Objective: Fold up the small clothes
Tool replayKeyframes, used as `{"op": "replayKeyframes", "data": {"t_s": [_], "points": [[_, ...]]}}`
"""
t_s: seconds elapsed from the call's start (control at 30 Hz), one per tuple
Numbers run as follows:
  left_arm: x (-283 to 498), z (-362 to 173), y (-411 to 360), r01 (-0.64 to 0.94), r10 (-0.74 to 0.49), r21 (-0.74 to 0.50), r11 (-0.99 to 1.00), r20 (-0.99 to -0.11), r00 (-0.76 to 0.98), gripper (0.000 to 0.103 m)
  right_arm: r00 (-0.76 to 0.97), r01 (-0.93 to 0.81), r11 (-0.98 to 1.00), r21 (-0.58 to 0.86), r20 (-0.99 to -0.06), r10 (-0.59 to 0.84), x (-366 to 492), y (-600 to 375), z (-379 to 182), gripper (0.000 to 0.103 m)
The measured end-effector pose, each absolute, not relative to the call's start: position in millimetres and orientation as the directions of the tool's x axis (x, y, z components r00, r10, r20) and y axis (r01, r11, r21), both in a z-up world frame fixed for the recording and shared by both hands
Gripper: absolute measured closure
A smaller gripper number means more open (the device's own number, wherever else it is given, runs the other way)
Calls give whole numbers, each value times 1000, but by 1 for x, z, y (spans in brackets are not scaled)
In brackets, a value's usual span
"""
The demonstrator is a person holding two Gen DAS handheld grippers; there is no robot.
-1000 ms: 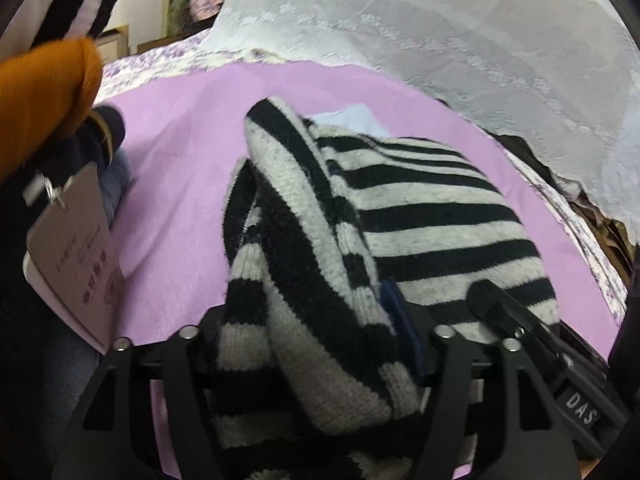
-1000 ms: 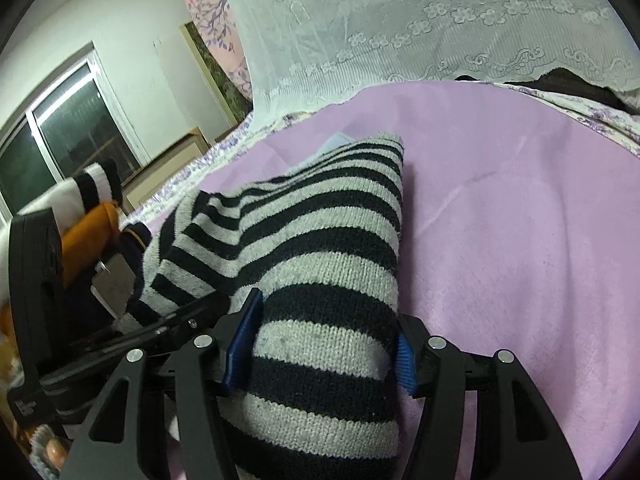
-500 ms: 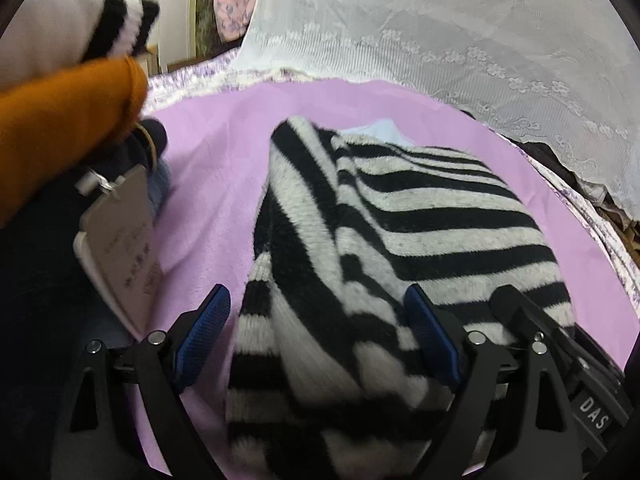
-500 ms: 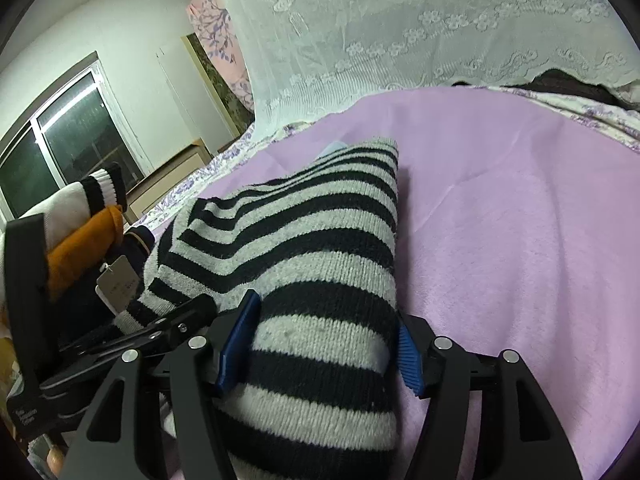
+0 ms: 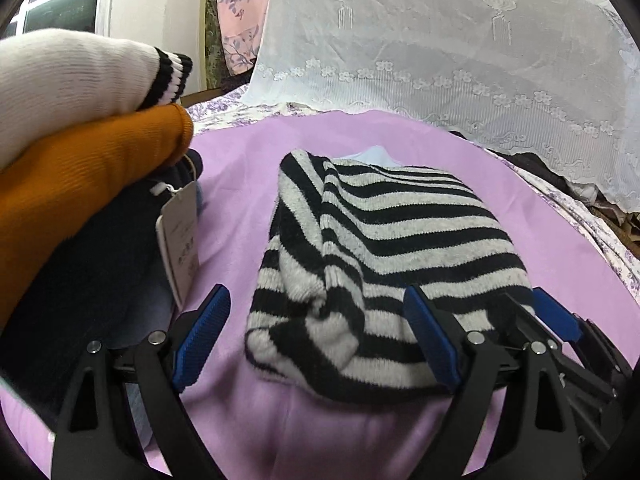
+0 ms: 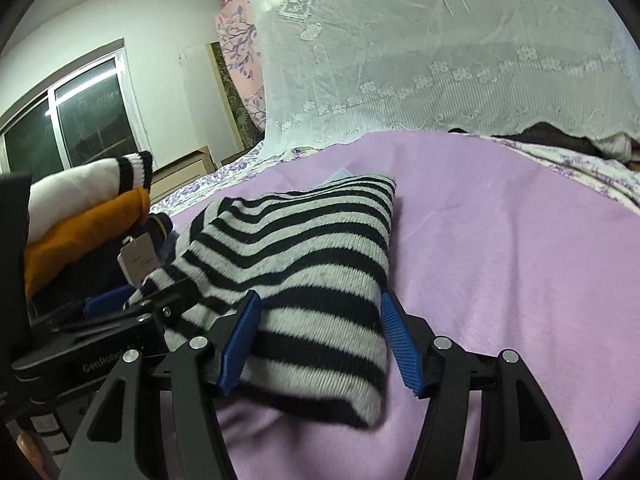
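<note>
A folded black-and-grey striped knit garment (image 5: 384, 240) lies on the purple blanket (image 5: 240, 168); it also shows in the right wrist view (image 6: 312, 248). My left gripper (image 5: 316, 336) is open, its blue pads either side of the garment's near left end, not pressing it. My right gripper (image 6: 320, 340) is open too, its pads flanking the garment's near right end. Each gripper shows in the other's view: the right one at the lower right in the left wrist view (image 5: 556, 316), the left one at the lower left in the right wrist view (image 6: 120, 304).
A stack of folded clothes stands at the left: a white sweater (image 5: 72, 80), an orange one (image 5: 80, 176), and a dark one with a paper tag (image 5: 180, 236). A white lace net (image 5: 460, 60) hangs behind. The purple blanket (image 6: 520, 240) stretches to the right.
Both grippers have opened and let go of the striped garment, which now lies folded on the blanket. Both have drawn back and risen slightly.
</note>
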State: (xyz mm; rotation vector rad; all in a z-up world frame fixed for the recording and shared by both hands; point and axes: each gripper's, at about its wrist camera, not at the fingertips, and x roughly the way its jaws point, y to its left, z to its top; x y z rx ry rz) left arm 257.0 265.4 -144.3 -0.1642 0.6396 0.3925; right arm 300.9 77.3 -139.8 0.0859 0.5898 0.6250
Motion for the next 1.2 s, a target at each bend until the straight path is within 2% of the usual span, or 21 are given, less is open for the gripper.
{"op": "replayKeyframes", "data": {"t_s": [0.47, 0.8, 1.0, 1.13, 1.2], "points": [[223, -144, 251, -423, 329, -15, 906, -604, 726, 17, 659, -506, 828, 242, -511, 552, 274, 58, -140, 40], [172, -140, 217, -434, 376, 25, 900, -546, 748, 16, 668, -504, 829, 243, -499, 552, 233, 34, -135, 40], [142, -139, 202, -466, 408, 16, 885, -512, 756, 11, 689, -494, 836, 238, -480, 543, 206, 19, -131, 40], [126, -136, 187, -478, 443, 48, 877, -463, 767, 5, 703, -470, 842, 266, -464, 539, 191, 2, -129, 33], [119, -134, 185, -467, 428, 39, 883, -475, 769, 5, 702, -464, 839, 284, -460, 543, 184, -5, -128, 27]]}}
